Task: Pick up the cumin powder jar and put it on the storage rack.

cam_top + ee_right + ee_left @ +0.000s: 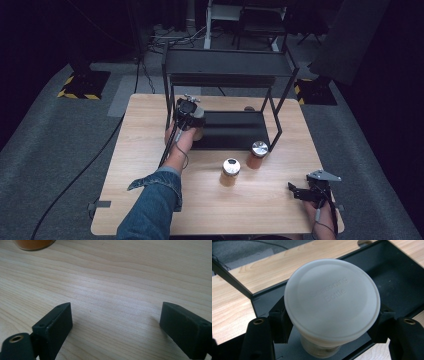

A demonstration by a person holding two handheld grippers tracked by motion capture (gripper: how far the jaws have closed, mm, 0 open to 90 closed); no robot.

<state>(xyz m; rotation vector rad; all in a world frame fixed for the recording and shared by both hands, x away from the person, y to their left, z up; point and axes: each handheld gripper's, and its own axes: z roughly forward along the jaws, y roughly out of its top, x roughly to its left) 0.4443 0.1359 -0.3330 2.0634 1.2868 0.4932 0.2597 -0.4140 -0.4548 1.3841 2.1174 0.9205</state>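
While clamped by the left gripper (329, 325) just under its wide white lid, hangs over the black shelf tray (402, 277): seasoning bottle (332, 305), probably light, rigid, smooth. Best gripped below the lid rim. Right gripper (115, 322) gaping, holding nothing, over bare table (120, 272).

Seasoning bottle (332, 307) over rack's bottom shelf (235, 131), left end. Two jars (230, 171) (257, 154) on table (145, 150) just in front, rt of center.
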